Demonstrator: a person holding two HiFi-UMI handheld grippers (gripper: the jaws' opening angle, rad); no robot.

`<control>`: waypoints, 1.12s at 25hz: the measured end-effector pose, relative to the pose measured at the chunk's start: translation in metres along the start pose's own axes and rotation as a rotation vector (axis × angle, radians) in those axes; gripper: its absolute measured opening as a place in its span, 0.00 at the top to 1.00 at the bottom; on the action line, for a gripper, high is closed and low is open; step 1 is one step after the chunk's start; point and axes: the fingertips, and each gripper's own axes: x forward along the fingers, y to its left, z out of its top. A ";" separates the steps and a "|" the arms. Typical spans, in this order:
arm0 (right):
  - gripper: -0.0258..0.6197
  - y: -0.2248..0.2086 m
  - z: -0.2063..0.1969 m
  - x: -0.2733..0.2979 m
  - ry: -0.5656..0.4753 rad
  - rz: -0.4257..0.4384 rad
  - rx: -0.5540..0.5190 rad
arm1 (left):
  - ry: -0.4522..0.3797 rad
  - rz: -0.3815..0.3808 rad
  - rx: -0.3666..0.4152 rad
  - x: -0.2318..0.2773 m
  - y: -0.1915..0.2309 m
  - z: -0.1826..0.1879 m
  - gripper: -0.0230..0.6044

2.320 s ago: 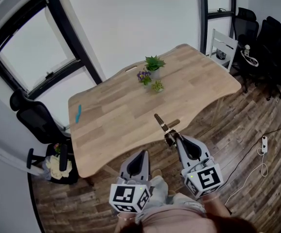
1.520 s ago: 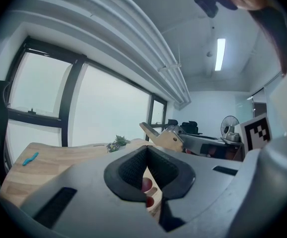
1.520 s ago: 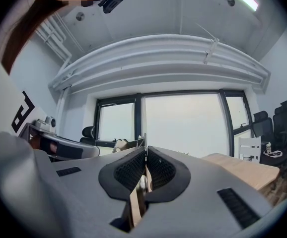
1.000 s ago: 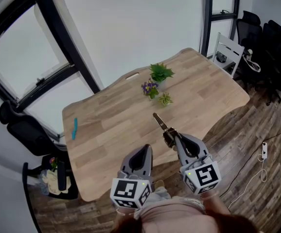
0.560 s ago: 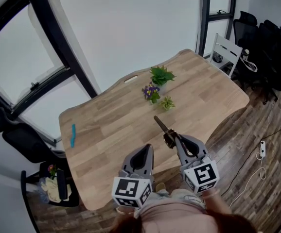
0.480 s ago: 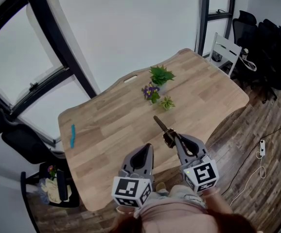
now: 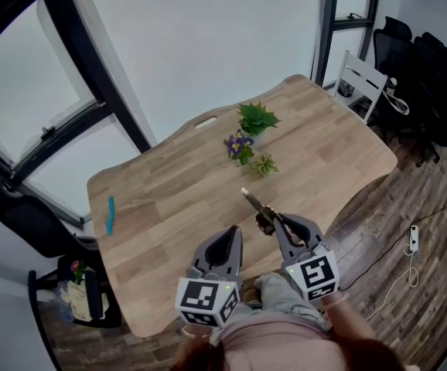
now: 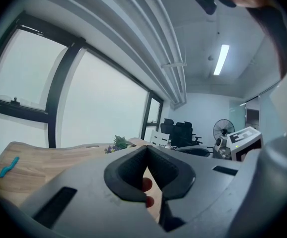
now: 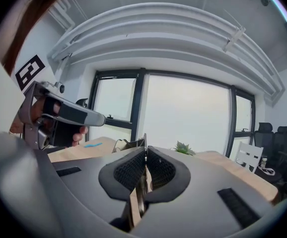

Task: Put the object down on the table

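Note:
My right gripper [image 7: 267,222] is shut on a slim metal and brown tool [image 7: 251,203], which sticks out ahead of it above the near edge of the wooden table [image 7: 169,184]. In the right gripper view the tool [image 9: 143,144] shows edge-on, pinched between the pads, with the right gripper [image 9: 144,156] pointing roughly level over the table [image 9: 223,166]. My left gripper [image 7: 228,236] hovers beside it at the left, shut and holding nothing. In the left gripper view the left gripper's [image 8: 146,150] pads meet at the tip.
Three small potted plants [image 7: 254,119] stand at the table's far middle. A blue item [image 7: 110,214] lies near the left edge. A white chair [image 7: 359,74] and black office chairs [image 7: 428,60] stand at the right, another black chair [image 7: 22,219] at the left. A cable [image 7: 411,239] lies on the floor.
Both grippers have edged forward and a little lower toward the table's near edge. The right gripper still holds the tool; the left stays shut.

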 end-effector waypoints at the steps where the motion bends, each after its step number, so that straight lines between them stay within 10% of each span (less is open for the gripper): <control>1: 0.95 -0.002 -0.002 0.004 0.006 0.008 -0.007 | 0.001 0.006 -0.002 0.004 0.002 0.000 0.96; 28: 0.95 -0.033 -0.081 0.086 0.164 0.195 -0.158 | -0.009 0.099 -0.020 0.074 0.026 0.020 0.96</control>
